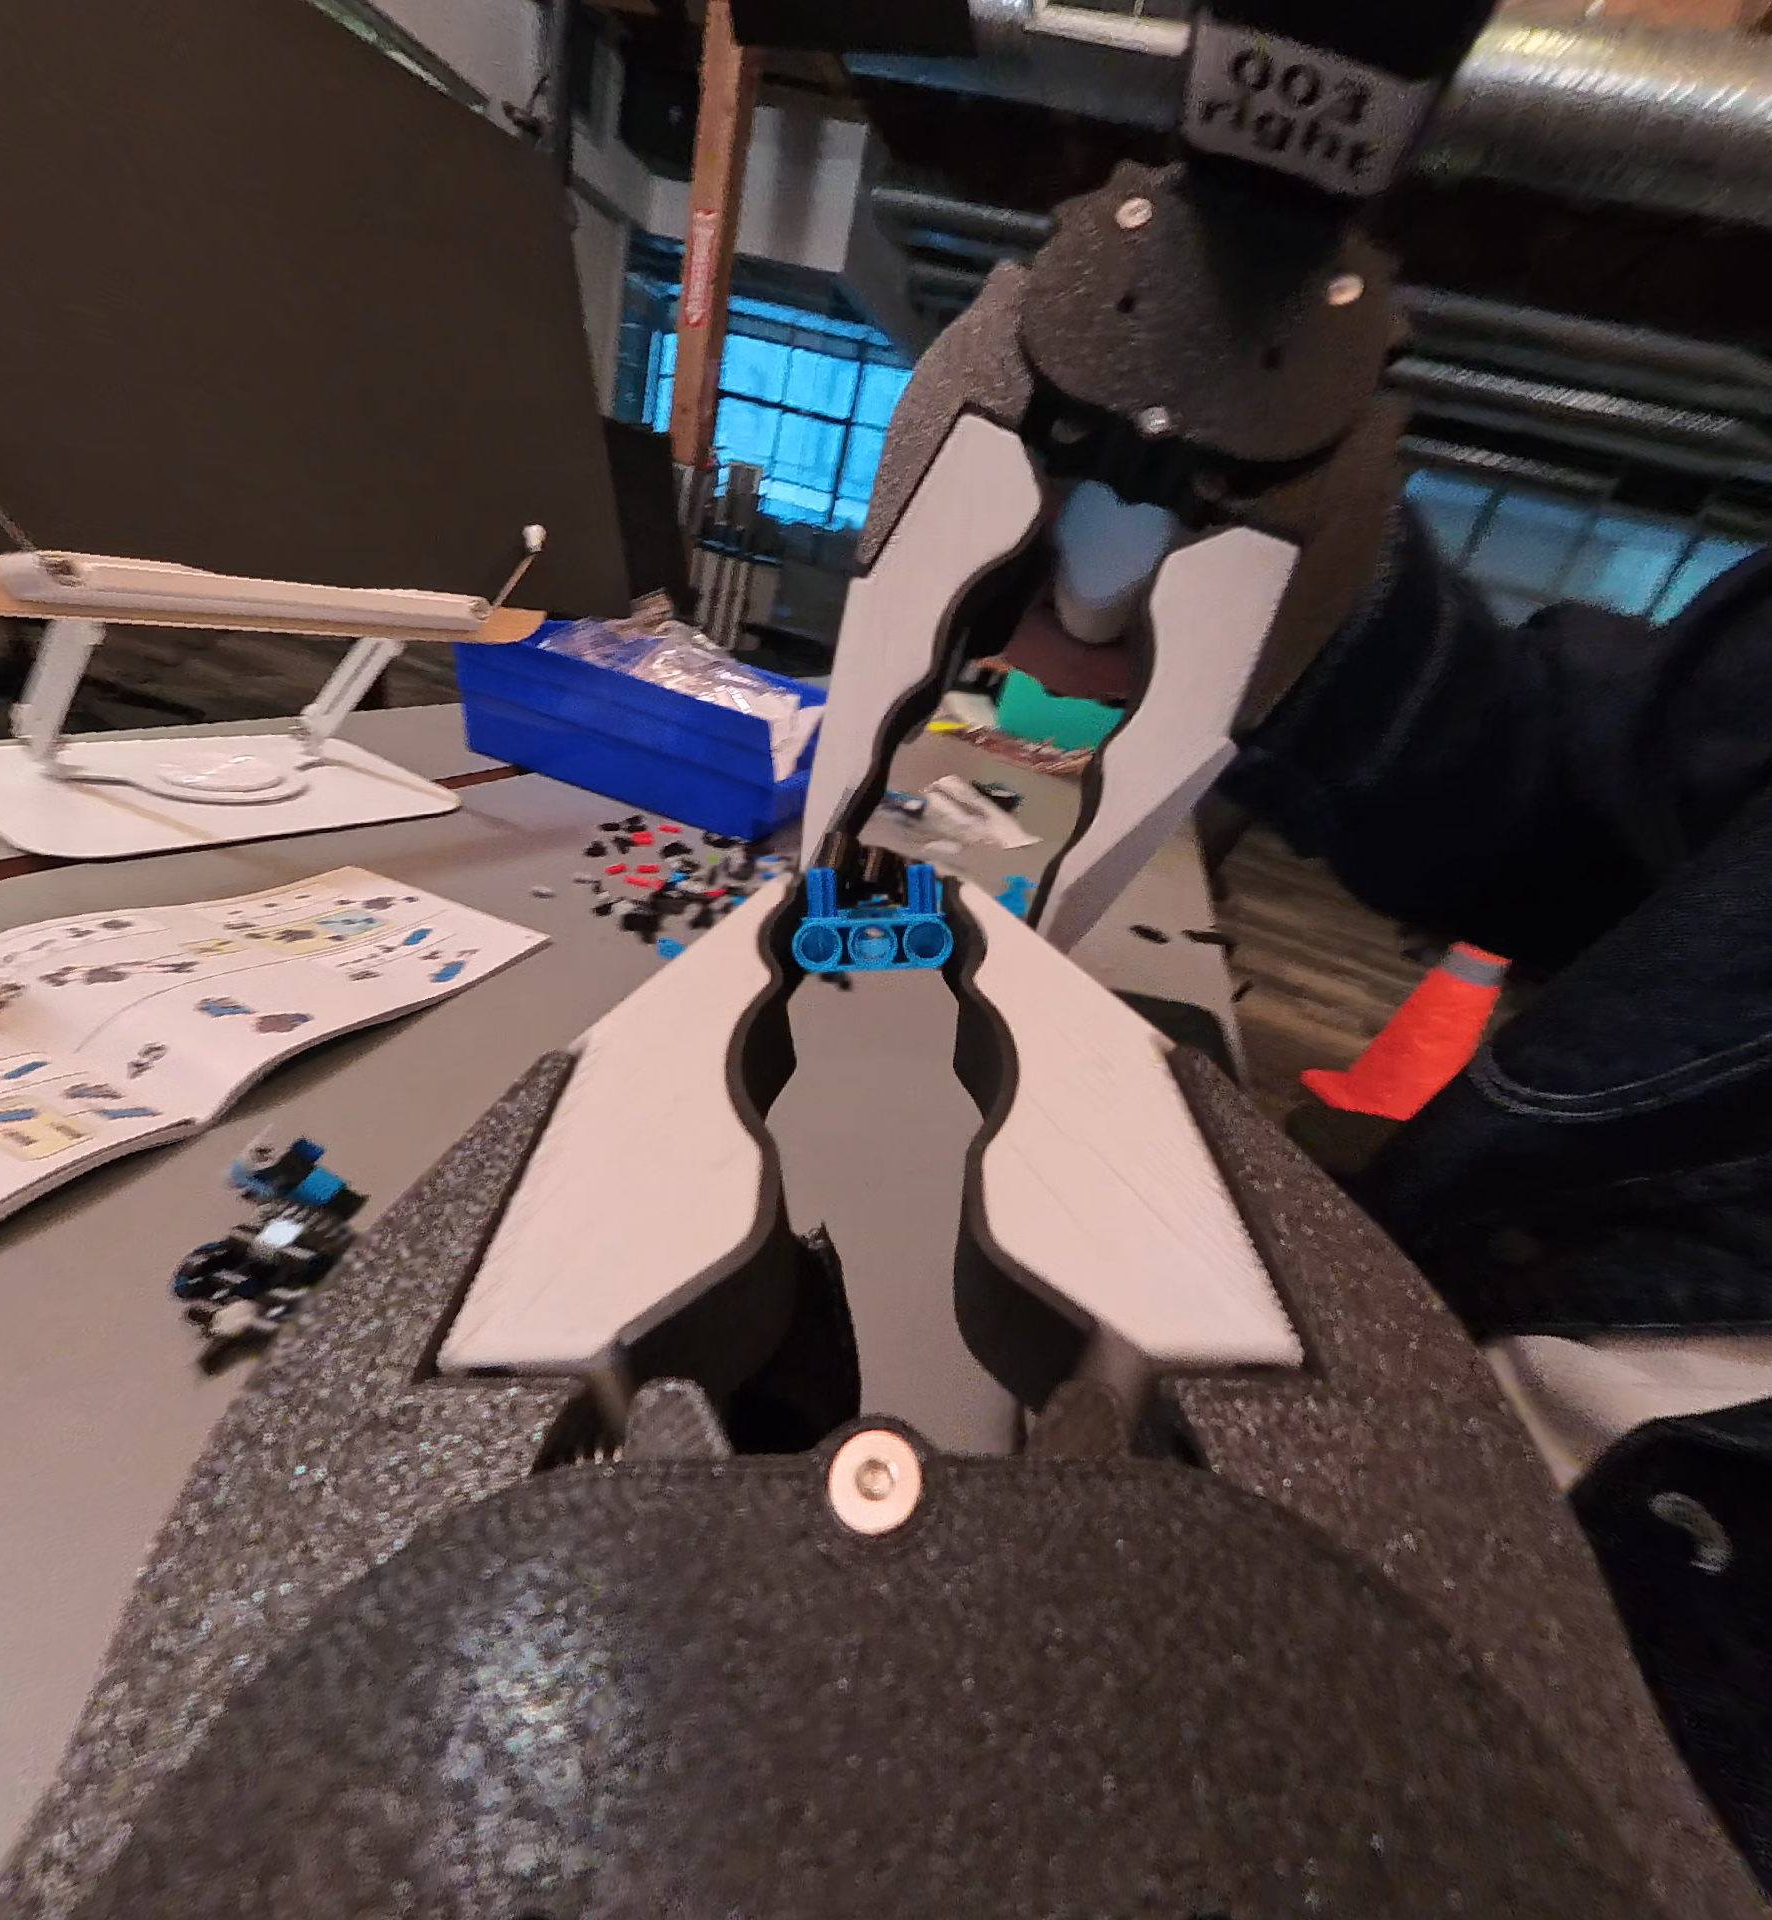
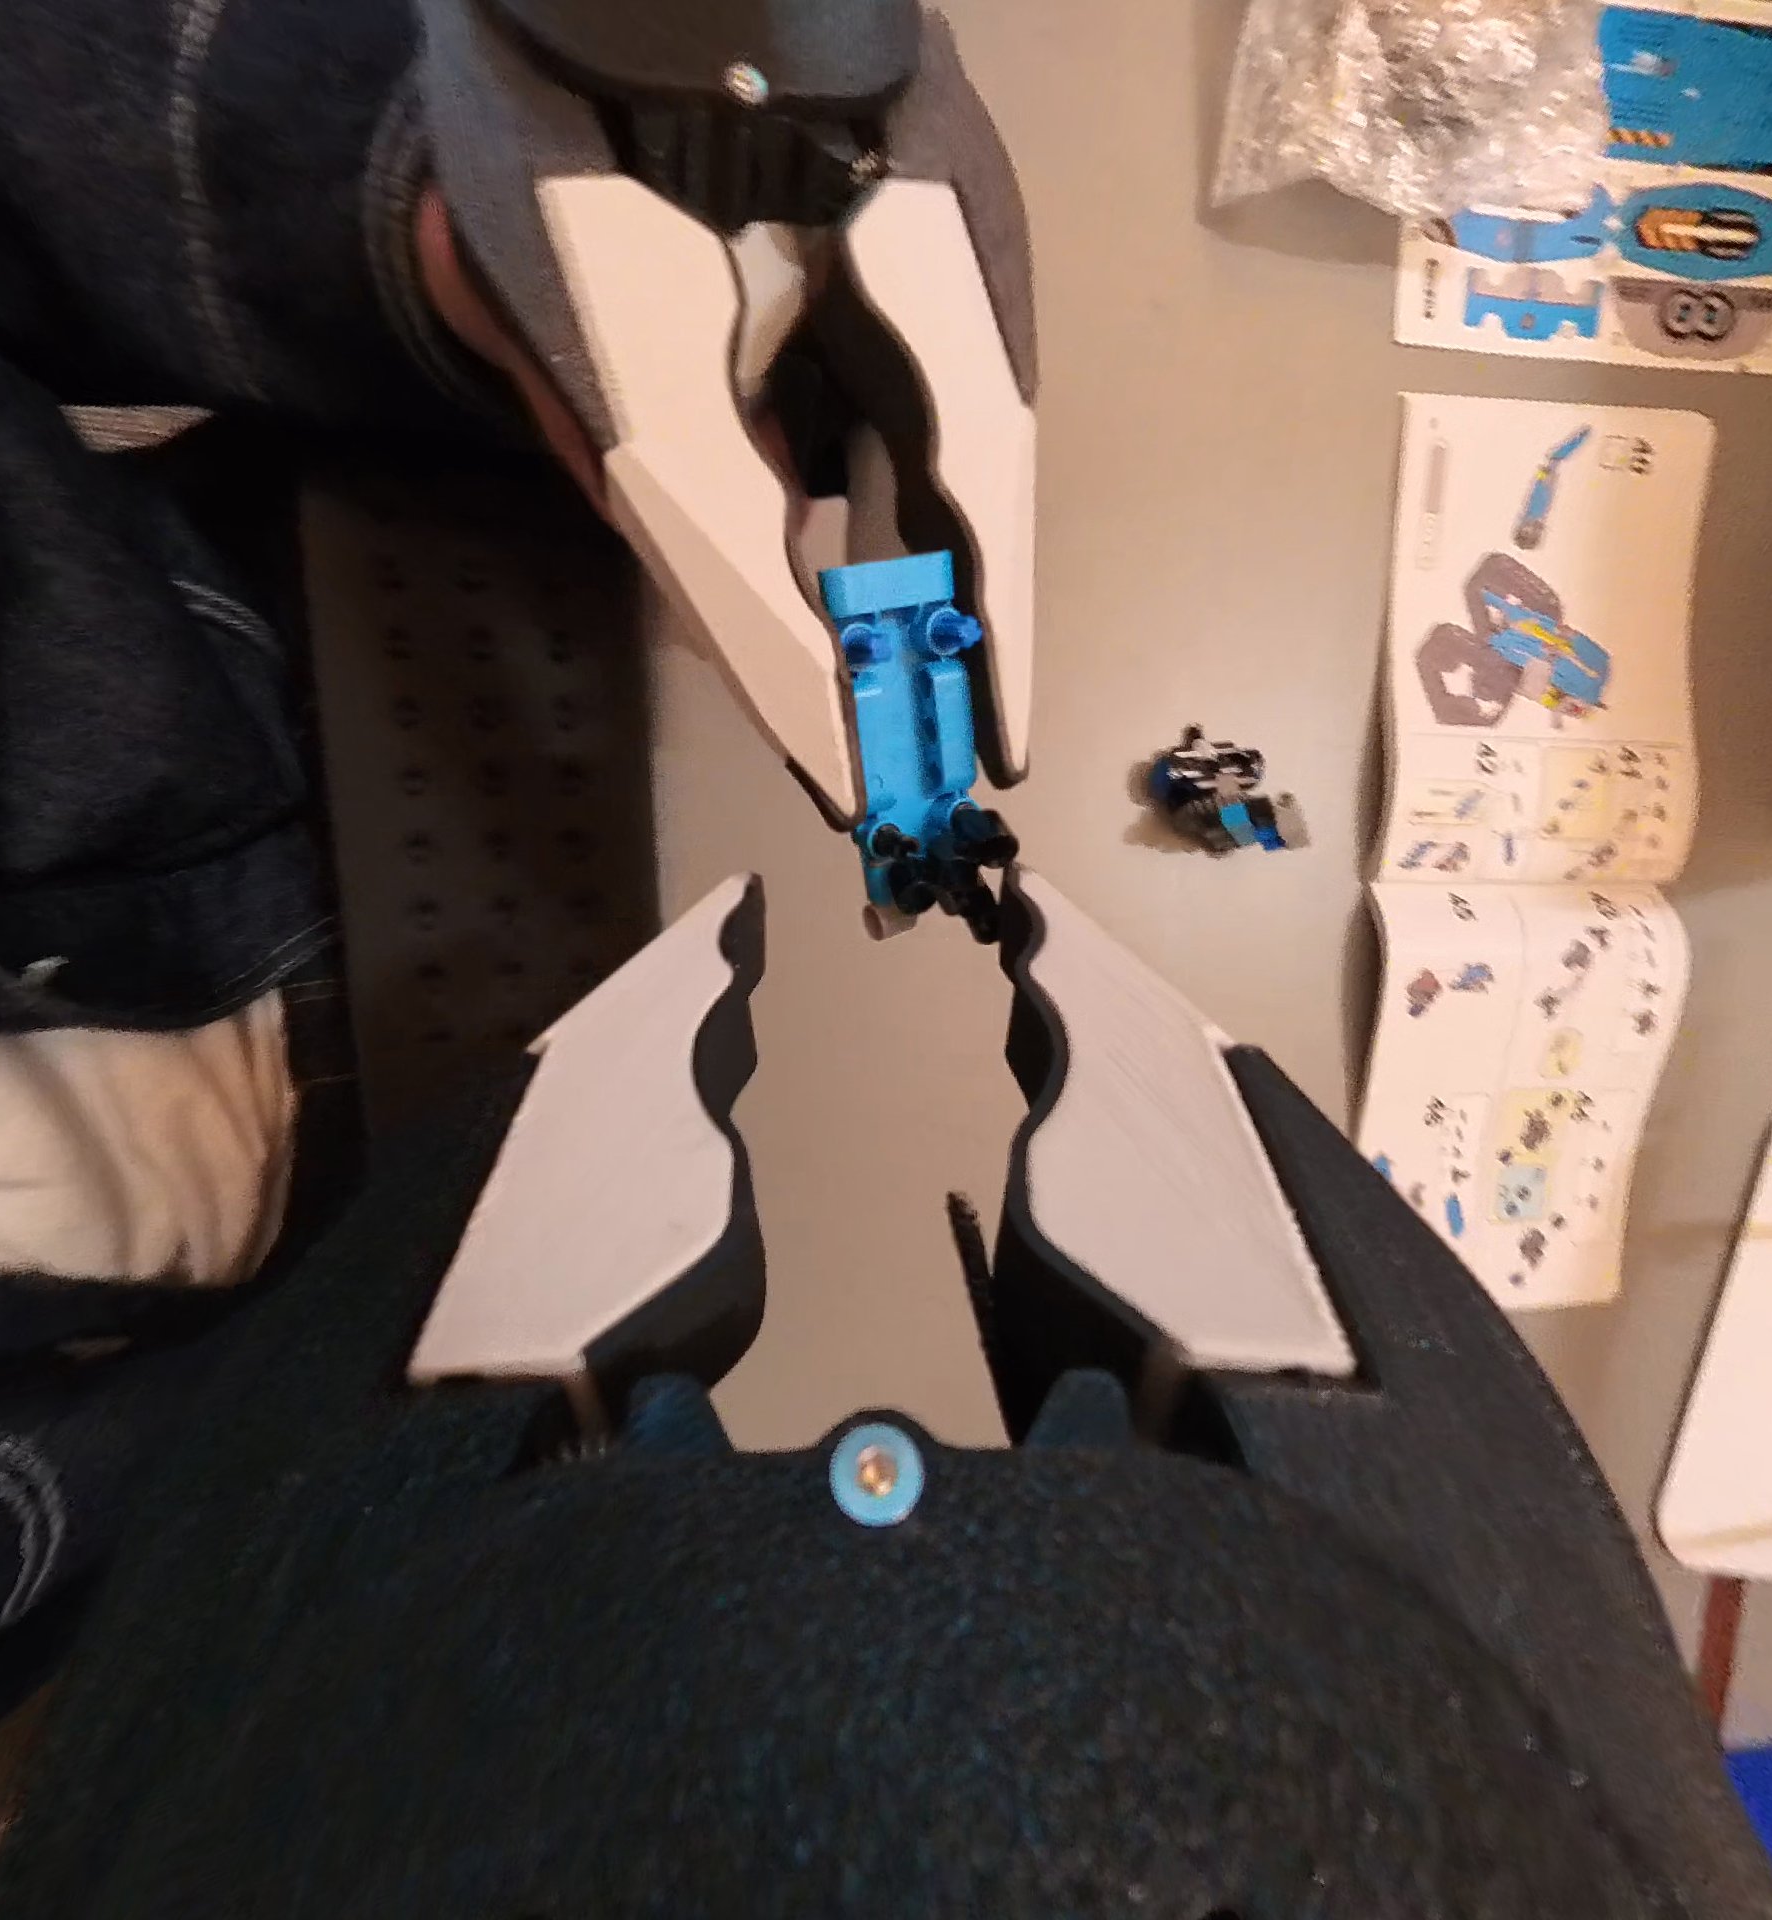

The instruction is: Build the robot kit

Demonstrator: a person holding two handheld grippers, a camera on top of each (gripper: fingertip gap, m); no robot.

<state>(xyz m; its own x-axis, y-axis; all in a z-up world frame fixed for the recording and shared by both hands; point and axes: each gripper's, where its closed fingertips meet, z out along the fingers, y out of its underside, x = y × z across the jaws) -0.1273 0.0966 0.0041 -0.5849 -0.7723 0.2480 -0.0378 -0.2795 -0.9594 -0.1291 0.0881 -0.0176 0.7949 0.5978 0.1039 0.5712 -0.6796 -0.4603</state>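
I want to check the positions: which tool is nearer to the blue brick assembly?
Left. The left tool grips the blue brick assembly; the right tool is open just at its black-pinned end.

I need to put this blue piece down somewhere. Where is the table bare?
Bare grey table lies between the left gripper holding the blue assembly and the instruction booklet. Crowded: loose parts before the blue bin.

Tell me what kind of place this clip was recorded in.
Probably a workshop or lab bench used for toy-brick building: an open instruction booklet, a blue parts bin and loose small pieces lie on a grey table, with exposed ducting overhead.
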